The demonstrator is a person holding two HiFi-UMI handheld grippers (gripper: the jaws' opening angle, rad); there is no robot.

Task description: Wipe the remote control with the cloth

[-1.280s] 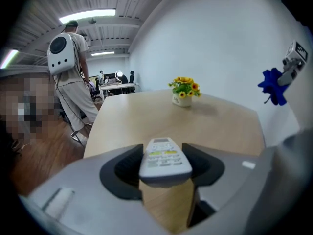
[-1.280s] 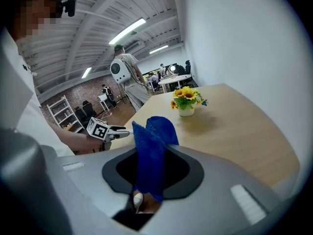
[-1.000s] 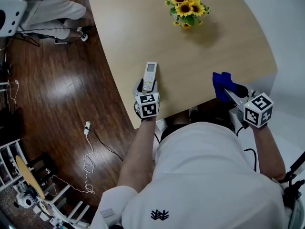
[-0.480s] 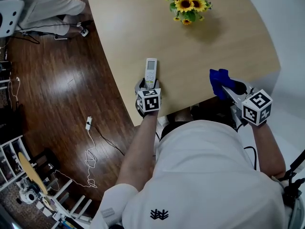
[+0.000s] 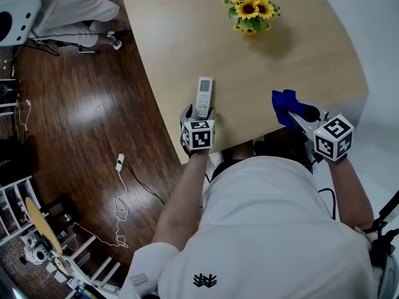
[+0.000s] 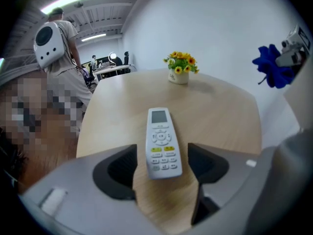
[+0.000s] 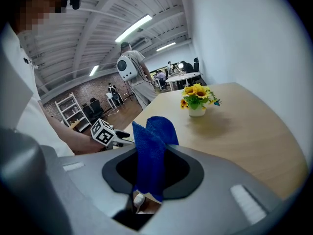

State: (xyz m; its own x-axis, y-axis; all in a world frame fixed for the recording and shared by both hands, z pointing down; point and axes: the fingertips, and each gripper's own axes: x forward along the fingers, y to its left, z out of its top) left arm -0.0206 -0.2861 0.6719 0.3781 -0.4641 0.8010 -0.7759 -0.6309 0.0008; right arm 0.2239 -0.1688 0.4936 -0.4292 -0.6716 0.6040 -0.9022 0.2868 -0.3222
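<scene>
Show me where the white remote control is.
Head view, centre: the white plastic remote control lies on the pale wooden table's near edge, its end between the left hand-held gripper's jaws, which have just been opening.

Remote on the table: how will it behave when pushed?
Probably stiff: the remote is a straight plastic bar. Lying flat on the table, it likely won't tip, but may slide: jaws of the left gripper, just opened, flank it without touching.

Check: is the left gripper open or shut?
Open: the left gripper has just been opening its jaws; the remote lies between them, gaps both sides.
</scene>
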